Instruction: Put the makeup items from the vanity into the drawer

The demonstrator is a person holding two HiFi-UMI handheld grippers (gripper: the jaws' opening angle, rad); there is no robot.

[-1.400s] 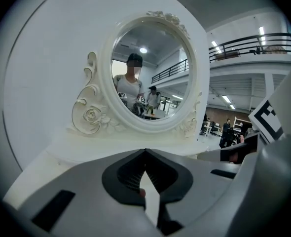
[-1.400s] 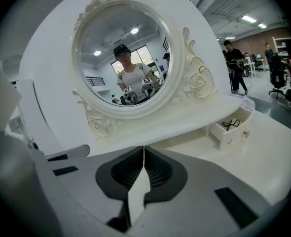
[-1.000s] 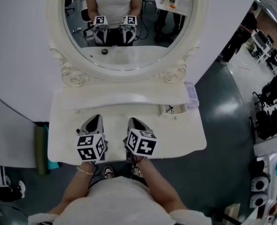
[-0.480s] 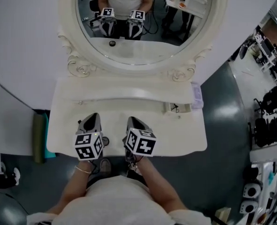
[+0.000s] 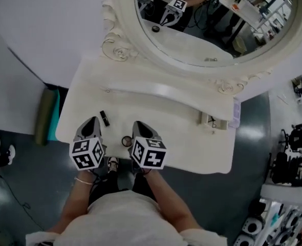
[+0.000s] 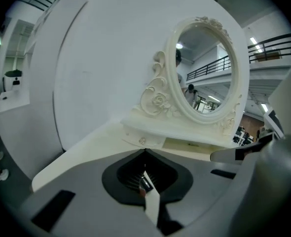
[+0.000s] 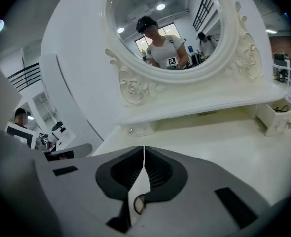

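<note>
Both hand-held grippers (image 5: 93, 121) (image 5: 138, 124) leftward; two cosmetics (image 5: 104, 118) (image 5: 126, 141)

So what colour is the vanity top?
Creamy white; the vanity top shows best in the head view.

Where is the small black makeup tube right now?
Head view: the small black makeup tube lies on the vanity top's front left, right beside the left gripper's tips, with the small round case to its right.
</note>
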